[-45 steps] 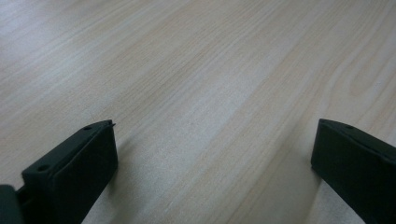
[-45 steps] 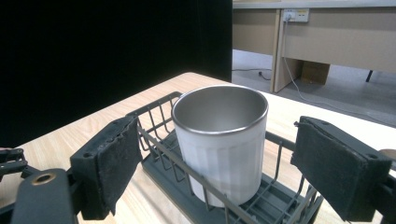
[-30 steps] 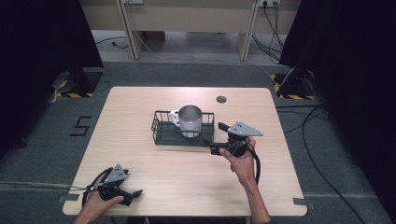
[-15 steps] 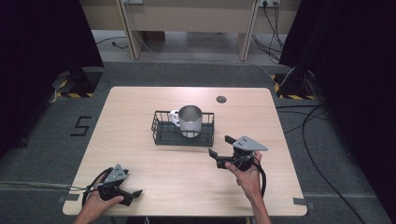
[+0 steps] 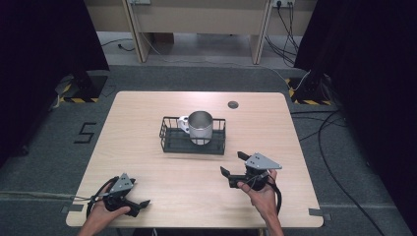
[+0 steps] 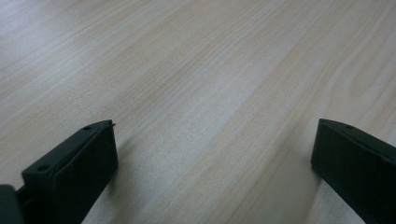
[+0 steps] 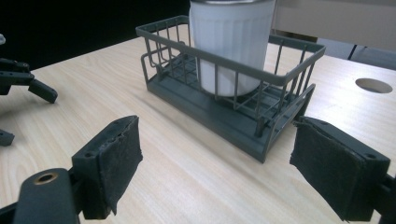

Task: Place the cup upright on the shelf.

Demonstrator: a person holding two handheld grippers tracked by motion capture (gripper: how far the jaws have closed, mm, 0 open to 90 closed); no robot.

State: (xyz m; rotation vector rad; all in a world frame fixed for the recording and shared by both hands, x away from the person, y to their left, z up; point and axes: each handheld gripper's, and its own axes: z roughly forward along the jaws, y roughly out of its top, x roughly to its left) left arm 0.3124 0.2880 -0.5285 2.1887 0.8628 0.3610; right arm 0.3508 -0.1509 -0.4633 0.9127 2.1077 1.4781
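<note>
A dark wire basket [image 5: 169, 138] stands mid-table with a white ribbed mug [image 5: 200, 126] upright inside it, handle toward the left. My right gripper [image 5: 233, 163] is open and empty, held by a hand just in front of the basket's right end. In the right gripper view its jaws [image 7: 215, 140] frame the basket [image 7: 243, 65] and mug [image 7: 231, 42] from a short distance. My left gripper [image 5: 141, 206] rests open near the table's front left edge. Its left gripper view shows wide-apart jaws [image 6: 212, 135] over bare wood.
The light wooden table [image 5: 147, 113] has a round cable hole [image 5: 233, 104] at the back right. Dark curtains, cables and desk legs stand on the floor beyond it. The left gripper [image 7: 18, 88] also appears far off at the left of the right gripper view.
My right gripper has drawn back from the basket's right end toward the front edge of the table, still open. The left gripper, basket and mug have stayed put.
</note>
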